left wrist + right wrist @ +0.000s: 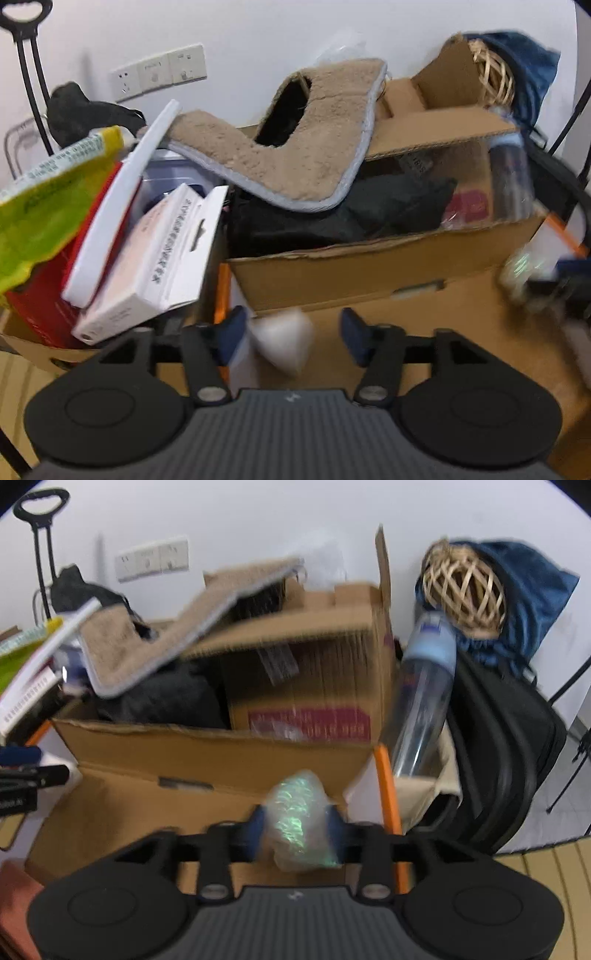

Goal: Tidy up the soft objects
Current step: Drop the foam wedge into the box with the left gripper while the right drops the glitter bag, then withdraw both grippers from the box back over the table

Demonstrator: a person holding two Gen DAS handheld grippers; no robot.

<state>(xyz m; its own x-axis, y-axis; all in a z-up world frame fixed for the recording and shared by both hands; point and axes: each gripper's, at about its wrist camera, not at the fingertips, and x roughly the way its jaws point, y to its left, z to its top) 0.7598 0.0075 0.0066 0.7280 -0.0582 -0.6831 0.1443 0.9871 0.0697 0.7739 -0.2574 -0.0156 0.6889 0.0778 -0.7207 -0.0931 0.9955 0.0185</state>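
Observation:
My left gripper [291, 332] is open, and a blurred white soft object [282, 341] lies between its jaws, touching neither that I can tell. My right gripper [293, 821] is shut on a clear bag with a green iridescent sheen [299, 821]; the bag also shows at the right edge of the left wrist view [524, 267]. Ahead stands an open cardboard box [351, 273], also in the right wrist view [207, 753]. A tan fleece mat with a grey edge [295, 155] is draped over the box, above black fabric [369, 214].
White boxes [147, 266] and a green-yellow bag [48, 206] are piled at the left. A clear bottle [421, 701], a wicker ball [463, 590], blue cloth [532, 590] and a black case [506, 746] stand at the right. A wall with sockets [159, 72] is behind.

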